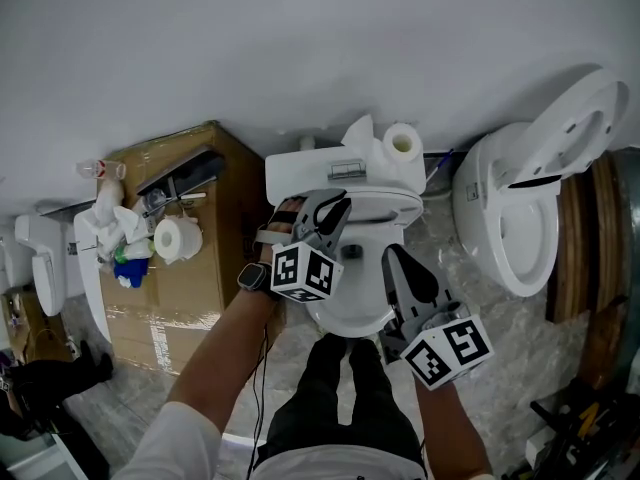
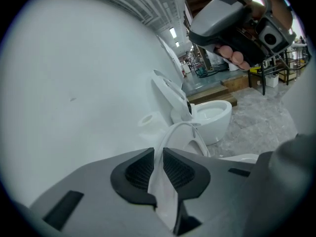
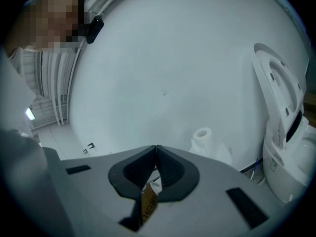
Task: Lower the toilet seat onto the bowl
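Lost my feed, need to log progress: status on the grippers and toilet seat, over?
Left gripper shut on toilet seat edge. Right gripper shut, empty, by bowl. Seat's gap to bowl unclear; no obstruction visible.

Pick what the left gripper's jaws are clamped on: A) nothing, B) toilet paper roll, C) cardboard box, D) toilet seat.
D: in the left gripper view, the left gripper has its jaws pinched on the thin white edge of the toilet seat, whose ring curves away ahead.
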